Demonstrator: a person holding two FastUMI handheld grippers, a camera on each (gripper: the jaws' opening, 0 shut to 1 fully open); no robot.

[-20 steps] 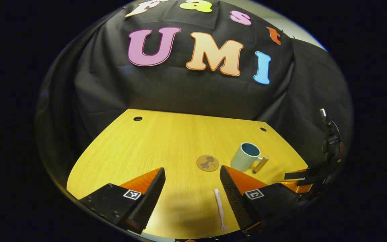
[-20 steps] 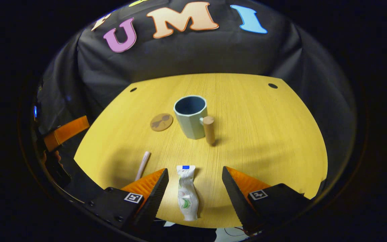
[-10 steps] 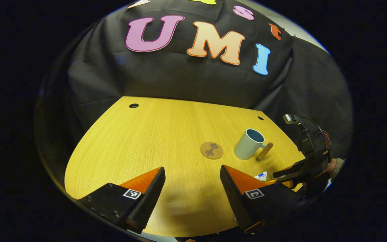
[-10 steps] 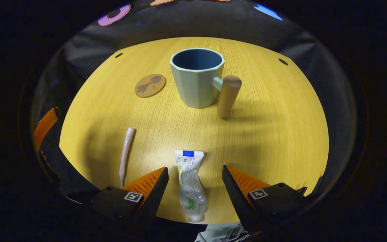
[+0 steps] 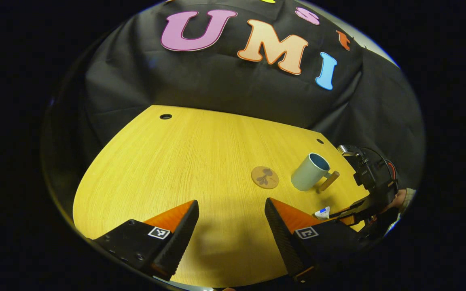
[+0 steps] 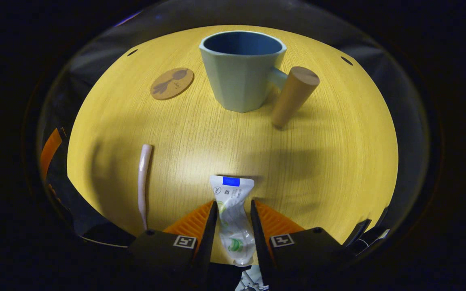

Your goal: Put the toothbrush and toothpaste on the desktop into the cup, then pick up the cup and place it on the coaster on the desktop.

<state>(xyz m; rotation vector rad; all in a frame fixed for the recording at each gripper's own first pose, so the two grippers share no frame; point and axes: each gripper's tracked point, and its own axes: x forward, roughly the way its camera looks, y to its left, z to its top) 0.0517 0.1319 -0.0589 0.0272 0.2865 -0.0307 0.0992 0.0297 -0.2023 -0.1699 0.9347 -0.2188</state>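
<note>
In the right gripper view my right gripper (image 6: 231,210) is shut on the white toothpaste tube (image 6: 233,210), which lies flat on the yellow wooden desktop (image 6: 330,153). A pale pink toothbrush (image 6: 143,178) lies to the tube's left. Beyond them stands the pale blue-green cup (image 6: 241,68) with a wooden handle (image 6: 293,97), and the round brown coaster (image 6: 172,83) sits to its left. In the left gripper view my left gripper (image 5: 231,212) hangs open above bare desktop, with the coaster (image 5: 265,177) and cup (image 5: 309,173) ahead to its right. The right gripper (image 5: 344,213) shows there beside the tube's end (image 5: 323,212).
The desktop (image 5: 168,169) has two small dark holes near its far corners (image 5: 165,117) (image 5: 320,141). Black cloth walls it in at the back and sides. A hand (image 5: 401,198) holds the right gripper at the right edge of the left gripper view.
My right gripper came down and forward over the toothpaste and its fingers went from wide apart to shut on the tube. The left gripper drifted left, and the toothbrush left its view.
</note>
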